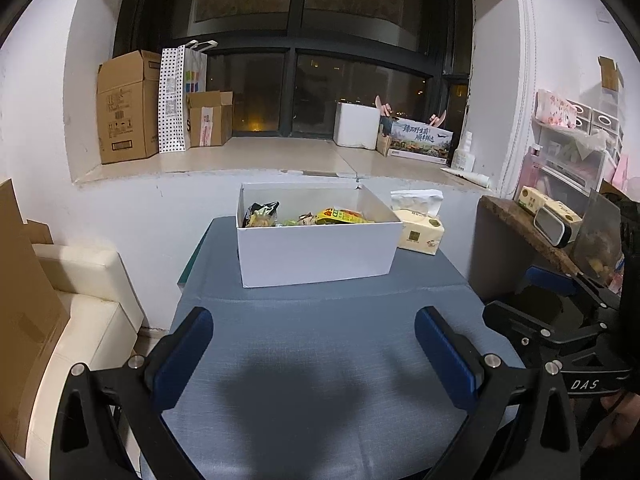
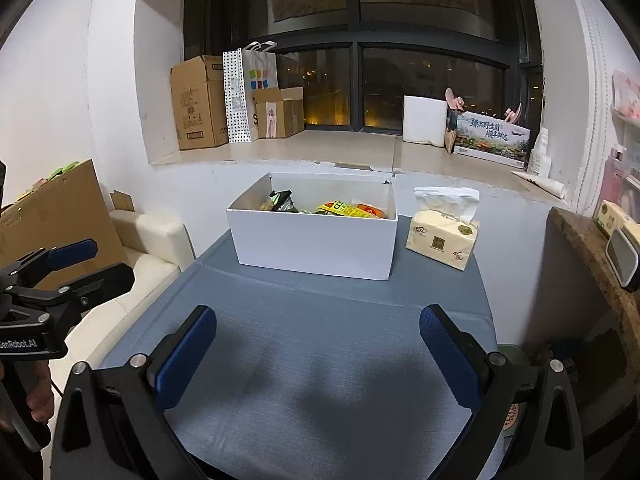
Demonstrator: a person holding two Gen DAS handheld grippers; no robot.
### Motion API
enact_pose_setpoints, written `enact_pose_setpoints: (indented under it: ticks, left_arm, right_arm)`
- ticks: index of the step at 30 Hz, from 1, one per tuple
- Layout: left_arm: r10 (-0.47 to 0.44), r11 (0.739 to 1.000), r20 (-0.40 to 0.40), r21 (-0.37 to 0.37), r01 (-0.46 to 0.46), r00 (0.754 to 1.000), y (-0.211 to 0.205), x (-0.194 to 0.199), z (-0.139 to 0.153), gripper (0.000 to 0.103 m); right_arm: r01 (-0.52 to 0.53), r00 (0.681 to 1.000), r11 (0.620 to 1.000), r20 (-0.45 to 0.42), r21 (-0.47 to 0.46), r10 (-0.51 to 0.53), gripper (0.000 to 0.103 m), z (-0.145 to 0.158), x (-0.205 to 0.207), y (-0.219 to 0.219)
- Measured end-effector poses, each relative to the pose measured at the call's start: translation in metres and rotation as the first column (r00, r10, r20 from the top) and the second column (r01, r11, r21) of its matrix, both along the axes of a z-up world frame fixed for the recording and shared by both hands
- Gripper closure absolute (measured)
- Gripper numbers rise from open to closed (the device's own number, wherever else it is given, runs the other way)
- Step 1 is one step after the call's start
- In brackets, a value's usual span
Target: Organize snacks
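I find both tools idle above the blue-grey fabric-covered table (image 1: 320, 344). The left gripper (image 1: 314, 354) has its blue-padded fingers spread wide with nothing between them; the right gripper (image 2: 318, 356) stands the same, jaws apart and empty.

The snacks are in the open white rectangular cardboard box (image 1: 320, 256) at the far end of the table, against the wall below the window sill. I can make out a dark crinkled foil snack bag (image 2: 282, 202) at the left of the box and a yellow printed snack packet (image 2: 344, 208) toward the middle; other wrappers lie among them but are too small to identify. No snack is visible on the bare table. A soft pale-yellow tissue pack (image 2: 442, 240) sits just beside the box on its right.

Assessment: the packets look light, soft and air-filled, with slick film that may slide between the pads and contents that may crush. I would take each by a sealed end seam or a flattened corner, closing gently. The box itself appears stiff but thin-walled; I would grip it at the rim only if it must be moved.
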State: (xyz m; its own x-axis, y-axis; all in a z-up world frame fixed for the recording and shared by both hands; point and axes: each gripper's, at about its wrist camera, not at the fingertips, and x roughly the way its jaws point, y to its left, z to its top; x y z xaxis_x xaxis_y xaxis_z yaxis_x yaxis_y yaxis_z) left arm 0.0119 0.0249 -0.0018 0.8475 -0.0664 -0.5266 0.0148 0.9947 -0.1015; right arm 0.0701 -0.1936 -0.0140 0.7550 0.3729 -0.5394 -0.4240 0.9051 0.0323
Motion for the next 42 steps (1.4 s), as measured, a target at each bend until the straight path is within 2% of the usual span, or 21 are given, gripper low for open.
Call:
enact_pose_setpoints:
  ticks: [42]
  left_arm:
    - [-0.018,1.000,-0.013,0.011,0.018,1.000,-0.009,0.003,-0.003,0.000]
  right_arm:
    - [0.001,1.000,0.999,-0.003,0.047,-0.001,0.000,0.004,-0.004,-0.011]
